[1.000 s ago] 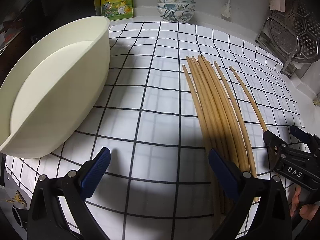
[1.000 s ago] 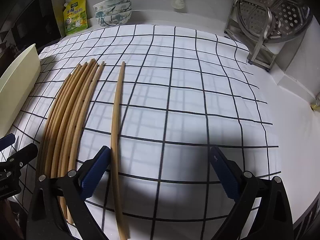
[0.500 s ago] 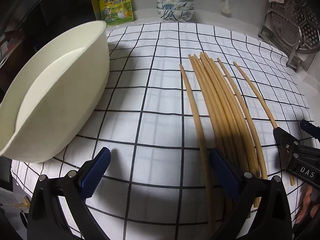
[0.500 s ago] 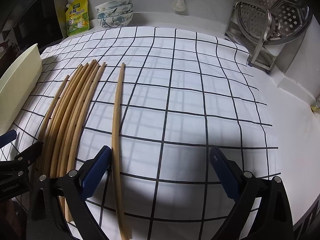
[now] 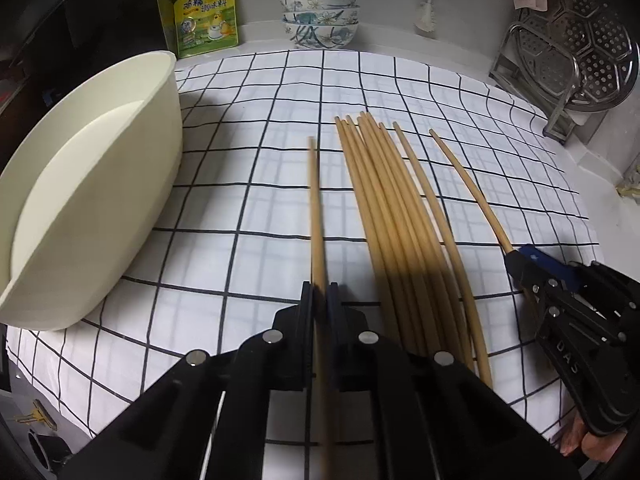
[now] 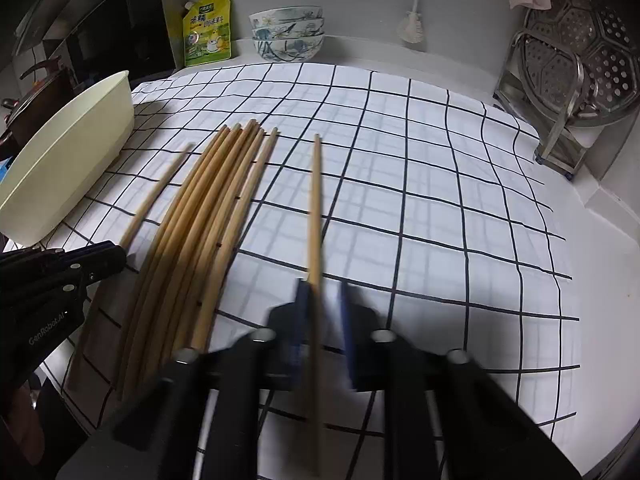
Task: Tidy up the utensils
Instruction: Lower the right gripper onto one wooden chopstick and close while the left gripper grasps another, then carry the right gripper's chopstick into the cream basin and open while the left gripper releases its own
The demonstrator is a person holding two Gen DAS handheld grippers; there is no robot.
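Note:
Several wooden chopsticks (image 5: 392,208) lie bundled on the black-and-white checked cloth (image 5: 248,208). My left gripper (image 5: 320,292) has its jaws closing tight on one chopstick (image 5: 315,208), which is set apart to the left of the bundle. My right gripper (image 6: 322,292) is blurred, its jaws closing on the lone chopstick (image 6: 315,208) right of the bundle (image 6: 208,208). Each wrist view shows the other gripper, the right gripper (image 5: 520,262) and the left gripper (image 6: 116,256), pinched on its stick's near end. A cream basin (image 5: 100,200) stands at the left.
Stacked patterned bowls (image 5: 320,20) and a yellow pouch (image 5: 206,16) stand at the back wall. A steel steamer rack (image 5: 572,48) occupies the back right corner. A dark pot (image 6: 36,92) sits beyond the basin (image 6: 68,152). Bare white counter borders the cloth at right.
Both grippers stood wide open before and have now closed, each on one chopstick. The left one's chopstick has slid left, away from the bundle.

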